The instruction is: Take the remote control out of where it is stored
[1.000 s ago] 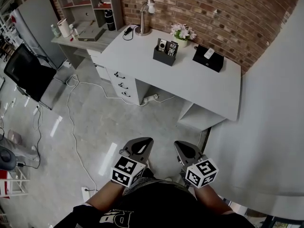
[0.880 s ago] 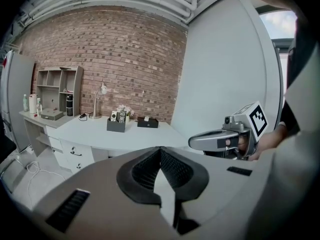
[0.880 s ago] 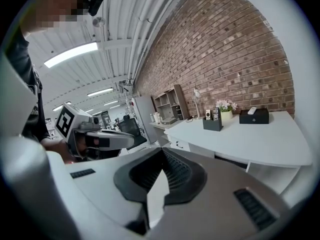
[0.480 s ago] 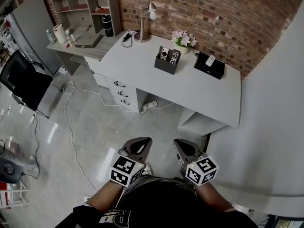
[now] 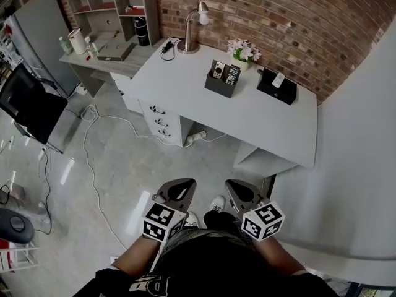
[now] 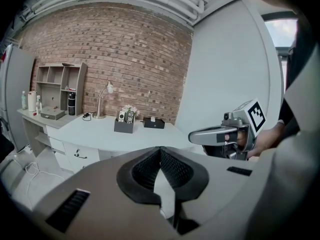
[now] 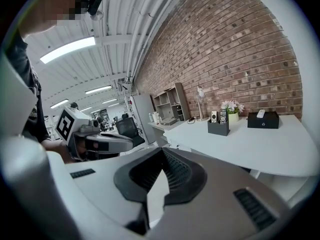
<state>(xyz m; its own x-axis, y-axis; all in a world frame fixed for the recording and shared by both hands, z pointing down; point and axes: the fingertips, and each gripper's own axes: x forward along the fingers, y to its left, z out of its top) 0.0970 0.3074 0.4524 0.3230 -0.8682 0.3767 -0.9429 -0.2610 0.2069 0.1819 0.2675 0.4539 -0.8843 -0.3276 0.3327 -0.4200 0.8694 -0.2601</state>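
Seen from above, a person (image 5: 210, 268) stands on a grey floor (image 5: 117, 166), with both forearms (image 5: 131, 257) held close to the body at the bottom centre of the frame. Each forearm ends in a gripper. The two sit side by side, pointing forward toward the top of the frame with a slight downward tilt.

The left gripper (image 5: 180, 189) has its jaws pressed together with nothing between them. The right gripper (image 5: 240, 190) is the same — jaws together, empty. Both hang over the floor, well apart from the grey worktop (image 5: 260, 119) in the upper middle of the frame.

On that worktop, near the brick wall (image 5: 278, 17), stands a dark holder (image 5: 220, 86) with two remotes upright in it — a white remote control (image 5: 217, 70) at left and a black remote control (image 5: 231, 74) just beside it. A black box (image 5: 275, 84) sits to the right of the holder, and a pot of flowers (image 5: 243, 49) stands just beyond it.
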